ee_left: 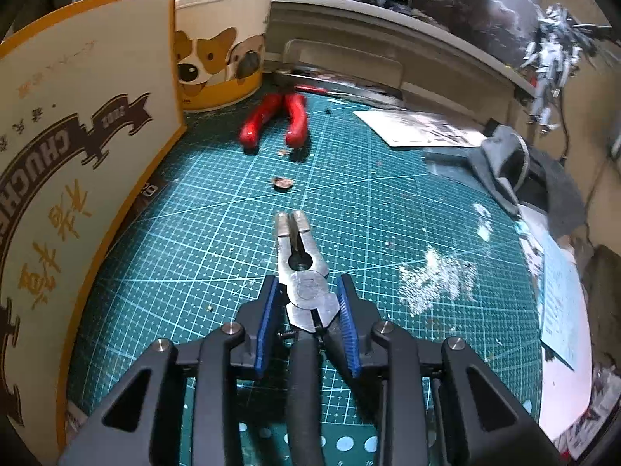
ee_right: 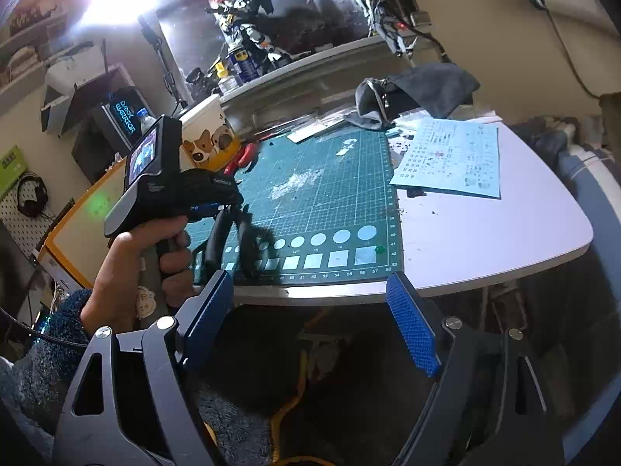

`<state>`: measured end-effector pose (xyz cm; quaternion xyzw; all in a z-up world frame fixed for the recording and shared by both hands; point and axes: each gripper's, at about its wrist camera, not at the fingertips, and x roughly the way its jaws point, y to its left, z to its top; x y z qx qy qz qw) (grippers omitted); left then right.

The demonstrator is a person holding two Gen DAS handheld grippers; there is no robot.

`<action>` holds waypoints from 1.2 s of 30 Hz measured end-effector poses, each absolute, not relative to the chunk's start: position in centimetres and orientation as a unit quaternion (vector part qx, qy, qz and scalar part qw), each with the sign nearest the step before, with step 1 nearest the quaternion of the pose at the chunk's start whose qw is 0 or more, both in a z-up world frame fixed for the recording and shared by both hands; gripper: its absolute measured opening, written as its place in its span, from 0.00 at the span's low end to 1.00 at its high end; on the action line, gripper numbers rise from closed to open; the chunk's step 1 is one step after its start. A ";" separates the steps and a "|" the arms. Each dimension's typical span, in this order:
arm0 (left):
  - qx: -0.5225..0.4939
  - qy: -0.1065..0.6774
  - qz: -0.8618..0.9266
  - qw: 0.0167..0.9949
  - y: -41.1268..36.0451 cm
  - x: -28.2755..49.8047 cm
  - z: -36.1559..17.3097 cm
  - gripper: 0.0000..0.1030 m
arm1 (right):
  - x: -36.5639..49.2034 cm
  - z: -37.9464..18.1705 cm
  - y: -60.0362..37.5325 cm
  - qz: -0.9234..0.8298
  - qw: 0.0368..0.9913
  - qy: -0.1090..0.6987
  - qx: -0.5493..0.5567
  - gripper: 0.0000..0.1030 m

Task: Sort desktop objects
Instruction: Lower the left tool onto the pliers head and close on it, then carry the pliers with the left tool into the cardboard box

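the left gripper (ee_left: 308,310) holds the steel pliers (ee_left: 300,268), its blue pads (ee_left: 268,318) pressed against either side of the pivot joint. the pliers' black handles run back between the fingers; the nose points forward over the green cutting mat (ee_left: 368,209), slightly parted at the tip. in the right wrist view the left gripper (ee_right: 217,204) is gripped by a hand (ee_right: 143,268) over the mat's near left part, with the black handles hanging below it.

the right gripper (ee_right: 310,310) sits off the near edge of the white table (ee_right: 485,233), fingers spread wide and holding nothing.

red-handled pliers (ee_left: 275,120) lie at the far edge of the mat, just beside a corgi-printed cup (ee_left: 217,70). a cream box with orange trim (ee_left: 77,147) stands along the mat's left side. a grey cloth (ee_left: 504,163) and a printed sheet (ee_left: 419,130) lie to the far right.
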<state>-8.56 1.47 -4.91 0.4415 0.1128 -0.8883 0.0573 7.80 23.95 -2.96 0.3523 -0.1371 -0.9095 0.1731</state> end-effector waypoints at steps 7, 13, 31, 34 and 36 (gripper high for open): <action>0.369 0.065 -0.927 0.016 3.0 -7.2 -1.2 0.26 | 7.8 -2.9 24.4 -0.912 0.165 -0.141 0.348 0.77; 0.291 0.068 -0.954 -0.011 2.6 -5.1 3.6 0.23 | 8.0 -2.7 24.9 -0.915 0.161 -0.143 0.340 0.77; 0.181 0.073 -0.979 -0.055 -0.8 -1.9 13.1 0.23 | 8.2 -2.3 26.0 -0.919 0.157 -0.159 0.326 0.77; 0.169 0.076 -0.981 -0.062 -2.1 -0.7 15.4 0.23 | 8.0 -2.5 25.9 -0.917 0.159 -0.163 0.328 0.77; 0.161 0.081 -0.981 -0.066 -3.0 0.2 16.7 0.23 | 7.9 -2.5 25.8 -0.916 0.162 -0.165 0.328 0.77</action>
